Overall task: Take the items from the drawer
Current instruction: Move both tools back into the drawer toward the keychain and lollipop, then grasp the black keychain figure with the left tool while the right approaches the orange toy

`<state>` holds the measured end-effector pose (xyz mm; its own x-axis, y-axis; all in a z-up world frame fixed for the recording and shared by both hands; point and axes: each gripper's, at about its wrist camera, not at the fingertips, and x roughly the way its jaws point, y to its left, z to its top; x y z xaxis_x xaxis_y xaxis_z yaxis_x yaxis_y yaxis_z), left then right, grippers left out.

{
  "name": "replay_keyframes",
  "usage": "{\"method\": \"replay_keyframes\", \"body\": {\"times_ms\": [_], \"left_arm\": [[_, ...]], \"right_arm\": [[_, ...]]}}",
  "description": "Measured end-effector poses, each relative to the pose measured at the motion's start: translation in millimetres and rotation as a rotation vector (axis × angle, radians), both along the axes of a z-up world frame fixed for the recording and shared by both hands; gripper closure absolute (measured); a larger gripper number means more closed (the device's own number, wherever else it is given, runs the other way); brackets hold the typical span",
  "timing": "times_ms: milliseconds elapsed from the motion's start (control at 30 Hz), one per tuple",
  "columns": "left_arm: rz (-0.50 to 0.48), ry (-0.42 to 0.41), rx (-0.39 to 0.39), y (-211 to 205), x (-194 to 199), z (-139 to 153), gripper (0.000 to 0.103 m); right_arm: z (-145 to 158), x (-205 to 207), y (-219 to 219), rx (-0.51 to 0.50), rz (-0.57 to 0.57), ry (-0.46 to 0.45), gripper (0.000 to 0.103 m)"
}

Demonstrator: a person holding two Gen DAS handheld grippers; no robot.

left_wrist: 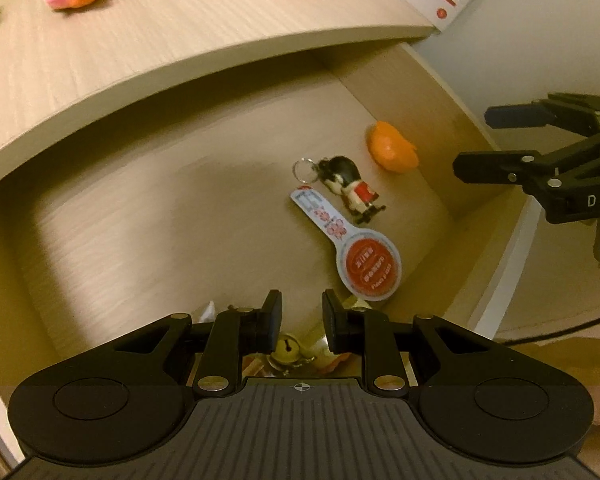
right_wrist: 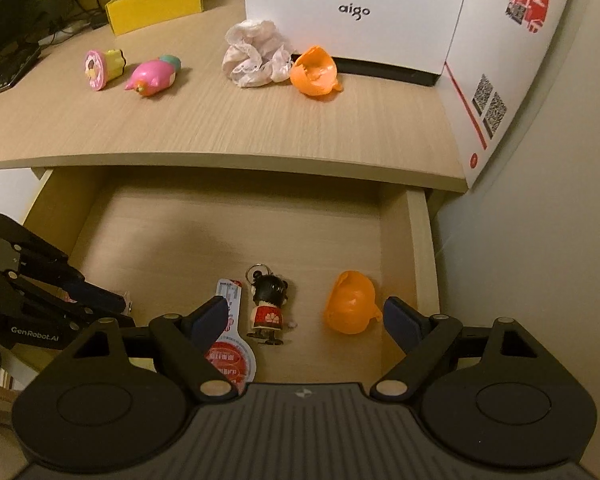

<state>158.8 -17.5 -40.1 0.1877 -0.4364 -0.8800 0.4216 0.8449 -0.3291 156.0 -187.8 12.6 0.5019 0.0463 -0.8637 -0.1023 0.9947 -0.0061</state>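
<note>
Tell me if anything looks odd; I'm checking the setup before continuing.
Nothing looks damaged or spilled. The figurine keychain lies flat on the drawer floor beside the spoon-shaped tag. One orange shell sits in the drawer, another orange shell on the desktop.

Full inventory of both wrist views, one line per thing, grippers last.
orange shell: 1, orange, drawer, right side
doll keychain: 1, black and red, drawer middle
paddle tag: 1, white and red, beside the keychain
drawer: 1, light wood, open
second orange shell: 1, desktop
crumpled cloth: 1, pale pink, desktop
pink toy: 1, desktop
white box: 1, desktop back
left gripper: jaws narrow, empty
right gripper: jaws wide
</note>
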Motion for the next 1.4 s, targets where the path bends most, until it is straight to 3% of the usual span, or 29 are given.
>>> {"method": "replay_keyframes", "body": {"times_ms": [233,333,433,567,633,767,933,1000,1067,1333,1400], "left_arm": [[0.086,0.024,-0.04,-5,21,-6,0.079],[0.127,0.051,-0.078,-22,32,-12,0.079],[0.154,0.074,-0.064,-40,39,-20,0.079],[0.112,-0.016,0.008,-62,39,-15,0.079],[0.118,-0.035,-0.004,-65,41,-12,0.079],[0.169,0.041,-0.07,-71,57,-17,0.079],[0.182,0.034,0.021,-96,67,-27,0.078],[0.177,0.029,0.024,-103,69,-31,0.067],[0.159,0.032,0.025,-108,71,-33,0.063],[0.112,0.041,-0.003,-122,70,-36,0.062],[0.118,0.063,-0.034,-123,71,-38,0.066]], "right_arm": [[2,1,0,0.018,0.045,0.034,0.017],[3,-5,0,-0.014,0.036,0.024,0.017],[7,-12,-4,-0.045,0.025,0.007,0.017],[13,-17,-10,-0.043,0.002,-0.014,0.017],[14,-18,-14,-0.039,-0.006,-0.022,0.017],[11,-18,-17,-0.044,-0.024,-0.029,0.017],[6,-19,-20,-0.034,-0.047,-0.025,0.017],[4,-20,-21,-0.036,-0.05,-0.026,0.017],[5,-21,-21,-0.047,-0.051,-0.034,0.017],[5,-19,-23,-0.088,-0.098,-0.061,0.017],[6,-18,-25,-0.093,-0.11,-0.07,0.019]]}}
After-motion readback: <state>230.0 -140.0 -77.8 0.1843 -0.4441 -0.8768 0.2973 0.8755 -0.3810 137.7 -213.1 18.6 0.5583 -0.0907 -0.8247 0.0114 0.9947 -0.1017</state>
